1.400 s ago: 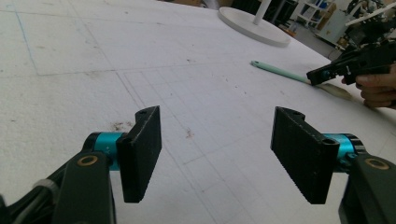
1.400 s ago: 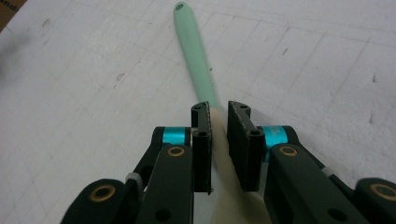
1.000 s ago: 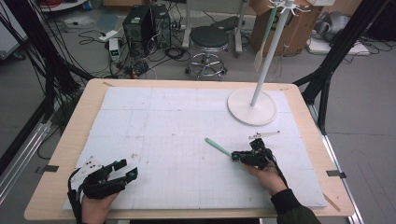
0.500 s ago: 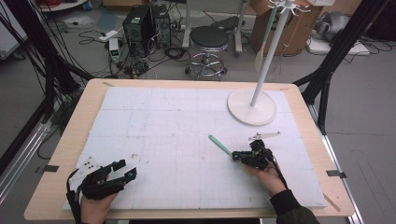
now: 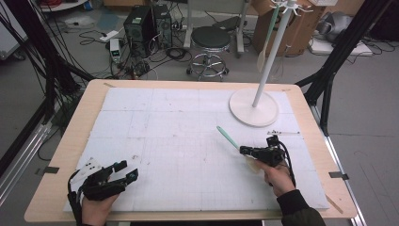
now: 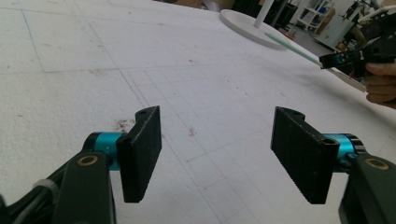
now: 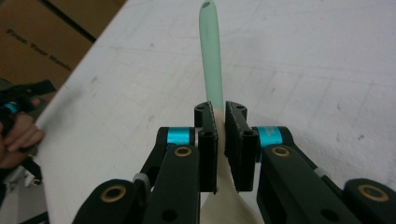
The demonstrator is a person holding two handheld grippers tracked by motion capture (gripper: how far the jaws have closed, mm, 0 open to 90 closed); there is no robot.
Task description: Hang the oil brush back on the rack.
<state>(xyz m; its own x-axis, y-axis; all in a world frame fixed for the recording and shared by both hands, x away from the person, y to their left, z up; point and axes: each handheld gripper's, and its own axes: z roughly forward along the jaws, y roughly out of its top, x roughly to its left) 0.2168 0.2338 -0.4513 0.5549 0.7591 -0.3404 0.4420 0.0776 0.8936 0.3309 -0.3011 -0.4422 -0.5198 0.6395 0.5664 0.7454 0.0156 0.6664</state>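
A spatula (image 5: 227, 137) with a pale green handle and a cream blade is held just above the white foam mat (image 5: 179, 122) at the right front. My right gripper (image 5: 244, 150) is shut on it where the handle meets the blade. In the right gripper view the green handle (image 7: 210, 51) sticks straight out beyond the right gripper (image 7: 220, 116). My left gripper (image 5: 127, 170) rests at the front left, open, and the left gripper view shows the left gripper (image 6: 217, 154) with nothing between its jaws. Far off in that view are the spatula (image 6: 289, 45) and the right gripper (image 6: 329, 60).
A white stand (image 5: 254, 108) with a round base and a tall pole sits at the back right of the mat. Another green-handled utensil (image 5: 266, 40) hangs from its top. Beyond the table are a stool (image 5: 209, 40), computer boxes and cables on the floor.
My right gripper has carried the spatula a little to the right and away from the table's front edge. The left gripper has stayed where it was.
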